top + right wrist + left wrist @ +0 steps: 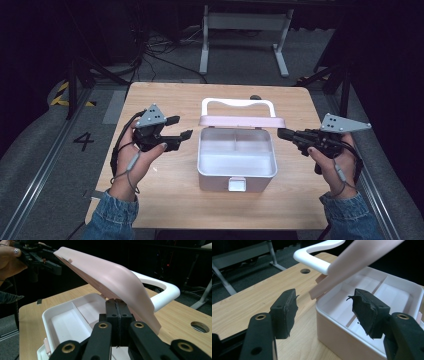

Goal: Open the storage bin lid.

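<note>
Mid-table (pixel 165 200), the pink storage box (pixel 237 172) sits open, lid (pixel 242 121) upright. Left claw (pixel 182 127) just beside the box's left wall, released, nothing between its jaws. Right claw (pixel 281 133) at the right rim, clenched empty.

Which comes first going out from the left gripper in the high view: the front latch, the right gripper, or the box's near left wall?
1. Box's near left wall, just right of the left gripper.
2. Front latch, at the box's front middle.
3. Right gripper, across the box on the far side.
</note>
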Available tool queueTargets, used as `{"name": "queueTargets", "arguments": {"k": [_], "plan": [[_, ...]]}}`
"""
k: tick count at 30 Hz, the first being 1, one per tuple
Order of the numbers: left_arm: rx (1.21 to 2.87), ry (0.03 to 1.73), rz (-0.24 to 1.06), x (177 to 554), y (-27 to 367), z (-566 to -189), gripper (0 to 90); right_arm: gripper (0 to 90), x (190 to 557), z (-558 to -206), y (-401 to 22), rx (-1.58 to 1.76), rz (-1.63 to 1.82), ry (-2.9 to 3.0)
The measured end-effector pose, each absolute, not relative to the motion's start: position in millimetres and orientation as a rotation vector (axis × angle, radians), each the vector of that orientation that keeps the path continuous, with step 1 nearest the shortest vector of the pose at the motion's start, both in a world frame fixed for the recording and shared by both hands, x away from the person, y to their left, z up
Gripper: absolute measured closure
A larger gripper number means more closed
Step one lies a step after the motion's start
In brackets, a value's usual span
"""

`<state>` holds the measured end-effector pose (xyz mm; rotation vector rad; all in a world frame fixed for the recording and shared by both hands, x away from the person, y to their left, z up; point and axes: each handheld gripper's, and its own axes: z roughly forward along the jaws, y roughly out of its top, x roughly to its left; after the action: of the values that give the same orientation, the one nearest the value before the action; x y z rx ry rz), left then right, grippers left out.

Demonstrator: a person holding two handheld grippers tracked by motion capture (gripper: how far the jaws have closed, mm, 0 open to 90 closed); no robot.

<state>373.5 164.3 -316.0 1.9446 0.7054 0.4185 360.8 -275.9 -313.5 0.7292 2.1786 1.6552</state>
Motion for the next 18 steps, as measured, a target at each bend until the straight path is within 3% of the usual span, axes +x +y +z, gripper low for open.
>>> {"name": "queueTargets", "arguments": {"k": [18], "plan": [[1.84, 0.643, 0.464, 383.2, 125.8, -316.6, 33.2, 90.0, 363.4, -314.6, -274.6, 0.794, 1.703, 2.15]]}}
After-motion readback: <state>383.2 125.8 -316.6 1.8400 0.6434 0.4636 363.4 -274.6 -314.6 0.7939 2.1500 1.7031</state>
